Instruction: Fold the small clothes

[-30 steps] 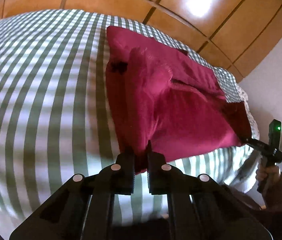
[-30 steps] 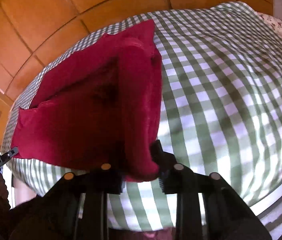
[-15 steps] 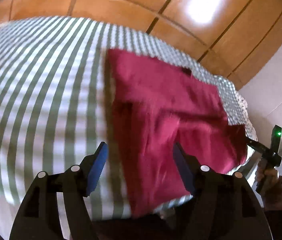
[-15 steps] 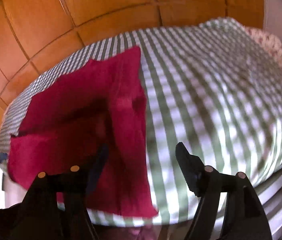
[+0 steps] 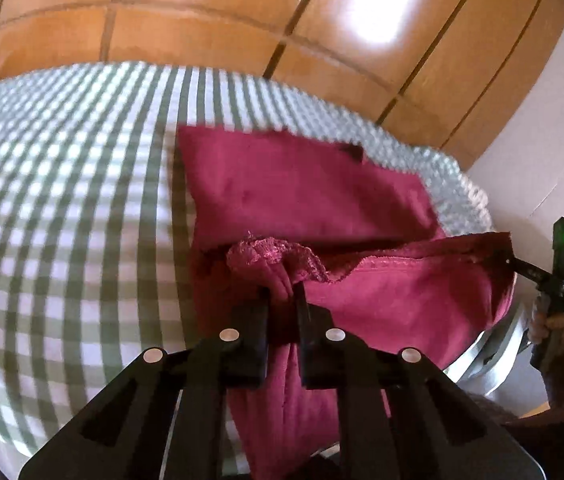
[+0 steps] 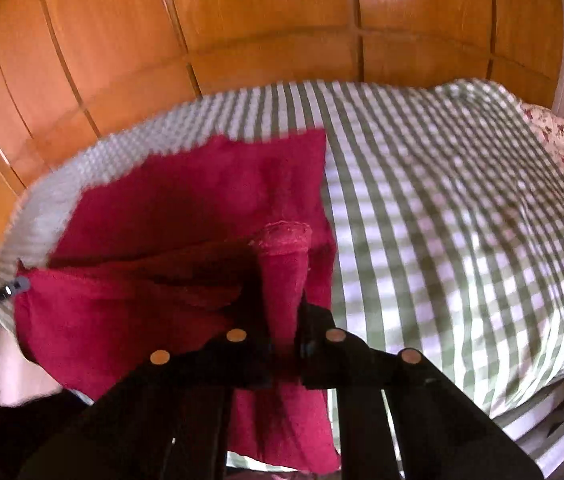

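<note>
A dark red garment [image 5: 301, 200] lies on the green-and-white checked bed, its near part lifted off the cover. My left gripper [image 5: 282, 296] is shut on a bunched near edge of it. My right gripper [image 6: 282, 300] is shut on the opposite near corner, with a lace-trimmed fold [image 6: 282, 236] standing up between its fingers. In the left wrist view the right gripper [image 5: 509, 258] shows at far right, holding the cloth's corner. The garment [image 6: 186, 208] hangs stretched between both grippers, its far half flat on the bed.
The checked bed cover [image 5: 66, 184] spreads wide to the left; in the right wrist view it [image 6: 441, 208] spreads to the right. A floral pillow [image 6: 561, 152] lies at the far right. Orange wooden wardrobe panels [image 6: 262, 20] stand behind the bed. A white wall [image 5: 541, 128] is at right.
Half a second ago both grippers were open above the flat garment. Now both have shut on its near edge and lifted it off the bed.
</note>
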Motion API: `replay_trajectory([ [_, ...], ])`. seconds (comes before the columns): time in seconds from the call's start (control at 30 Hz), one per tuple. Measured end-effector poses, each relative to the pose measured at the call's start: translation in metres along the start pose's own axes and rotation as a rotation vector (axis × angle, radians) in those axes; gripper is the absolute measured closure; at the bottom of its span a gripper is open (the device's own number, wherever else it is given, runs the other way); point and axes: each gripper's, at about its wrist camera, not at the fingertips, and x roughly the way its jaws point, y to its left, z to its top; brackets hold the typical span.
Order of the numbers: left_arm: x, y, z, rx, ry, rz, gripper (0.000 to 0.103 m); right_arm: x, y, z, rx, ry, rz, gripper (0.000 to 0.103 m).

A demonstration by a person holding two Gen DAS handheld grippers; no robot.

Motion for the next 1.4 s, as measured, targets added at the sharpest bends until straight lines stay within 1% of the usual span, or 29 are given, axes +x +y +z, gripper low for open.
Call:
replay_trajectory([
  [0.1, -0.01, -0.005, 0.023, 0.008, -0.075, -0.003, 0.093, 0.002, 0.002, 0.033, 0.047, -0.055, 0.044, 0.095],
  [0.17, -0.008, -0.002, 0.04, 0.004, -0.113, 0.008, 0.093, 0.015, 0.0, 0.057, 0.075, -0.079, 0.051, 0.095],
  [0.27, 0.01, 0.001, 0.069, 0.006, -0.143, 0.059, 0.093, 0.048, -0.003, 0.089, 0.121, -0.078, 0.056, 0.095],
  [0.37, 0.036, 0.006, 0.098, 0.001, -0.147, 0.101, 0.093, 0.085, -0.006, 0.117, 0.147, -0.065, 0.022, 0.095],
  [0.4, 0.046, 0.007, 0.107, 0.007, -0.145, 0.128, 0.093, 0.103, -0.007, 0.127, 0.164, -0.055, 0.01, 0.095],
  [0.5, 0.074, 0.015, 0.126, 0.0, -0.127, 0.187, 0.093, 0.144, -0.011, 0.14, 0.191, -0.016, -0.029, 0.095],
  [0.53, 0.087, 0.019, 0.133, -0.006, -0.112, 0.222, 0.093, 0.156, -0.014, 0.141, 0.19, -0.003, -0.042, 0.095],
  [0.6, 0.107, 0.027, 0.14, -0.021, -0.079, 0.242, 0.093, 0.182, -0.015, 0.139, 0.174, 0.035, -0.095, 0.095],
  [0.63, 0.121, 0.03, 0.142, -0.016, -0.058, 0.28, 0.093, 0.197, -0.016, 0.136, 0.174, 0.067, -0.113, 0.095],
  [0.67, 0.128, 0.032, 0.143, -0.015, -0.043, 0.294, 0.093, 0.21, -0.017, 0.132, 0.165, 0.091, -0.133, 0.095],
  [0.7, 0.141, 0.035, 0.144, -0.017, -0.013, 0.309, 0.093, 0.216, -0.018, 0.129, 0.157, 0.09, -0.147, 0.094],
  [0.73, 0.151, 0.038, 0.142, -0.018, 0.009, 0.331, 0.093, 0.218, -0.02, 0.128, 0.159, 0.081, -0.142, 0.092],
  [0.8, 0.165, 0.041, 0.138, -0.006, 0.044, 0.368, 0.089, 0.215, -0.02, 0.129, 0.157, 0.082, -0.123, 0.085],
  [0.83, 0.166, 0.041, 0.137, -0.001, 0.044, 0.383, 0.088, 0.212, -0.02, 0.13, 0.152, 0.081, -0.124, 0.07],
  [0.87, 0.162, 0.038, 0.137, 0.005, 0.033, 0.4, 0.081, 0.205, -0.018, 0.13, 0.141, 0.07, -0.128, 0.054],
  [0.9, 0.155, 0.034, 0.136, 0.006, 0.016, 0.425, 0.07, 0.198, -0.015, 0.131, 0.13, 0.053, -0.133, 0.049],
  [0.93, 0.148, 0.031, 0.136, -0.004, -0.006, 0.446, 0.063, 0.182, -0.008, 0.13, 0.104, 0.01, -0.148, 0.04],
  [0.97, 0.137, 0.028, 0.135, -0.016, -0.038, 0.462, 0.054, 0.172, -0.002, 0.128, 0.086, -0.013, -0.146, 0.037],
  [1.0, 0.125, 0.023, 0.133, -0.023, -0.078, 0.464, 0.052, 0.157, 0.007, 0.124, 0.061, -0.042, -0.123, 0.035],
  [1.07, 0.102, 0.009, 0.123, -0.02, -0.143, 0.435, 0.052, 0.14, 0.022, 0.113, 0.032, -0.065, -0.056, 0.027],
  [1.1, 0.093, 0.001, 0.115, -0.01, -0.159, 0.418, 0.052, 0.131, 0.033, 0.103, 0.008, -0.065, -0.017, 0.024],
  [1.17, 0.083, -0.015, 0.095, 0.021, -0.173, 0.384, 0.052, 0.126, 0.049, 0.085, -0.021, -0.05, 0.022, 0.013],
  [1.2, 0.084, -0.021, 0.086, 0.033, -0.166, 0.373, 0.051, 0.127, 0.056, 0.071, -0.028, -0.028, 0.043, 0.011],
  [1.23, 0.091, -0.025, 0.073, 0.05, -0.132, 0.366, 0.048, 0.132, 0.059, 0.062, -0.029, -0.002, 0.05, 0.008],
  [1.27, 0.1, -0.024, 0.068, 0.058, -0.096, 0.371, 0.044, 0.143, 0.06, 0.053, -0.022, 0.042, 0.048, 0.008],
  [1.3, 0.112, -0.02, 0.063, 0.054, -0.053, 0.385, 0.044, 0.161, 0.057, 0.042, 0.003, 0.117, 0.031, 0.007],
  [1.33, 0.125, -0.012, 0.057, 0.032, 0.001, 0.396, 0.044, 0.17, 0.055, 0.038, 0.019, 0.135, 0.024, 0.007],
  [1.37, 0.127, -0.009, 0.055, 0.018, 0.002, 0.39, 0.044, 0.168, 0.055, 0.038, 0.024, 0.111, 0.022, 0.007],
  [1.4, 0.123, -0.01, 0.055, 0.014, -0.014, 0.391, 0.044, 0.164, 0.057, 0.038, 0.035, 0.104, 0.02, 0.007],
])
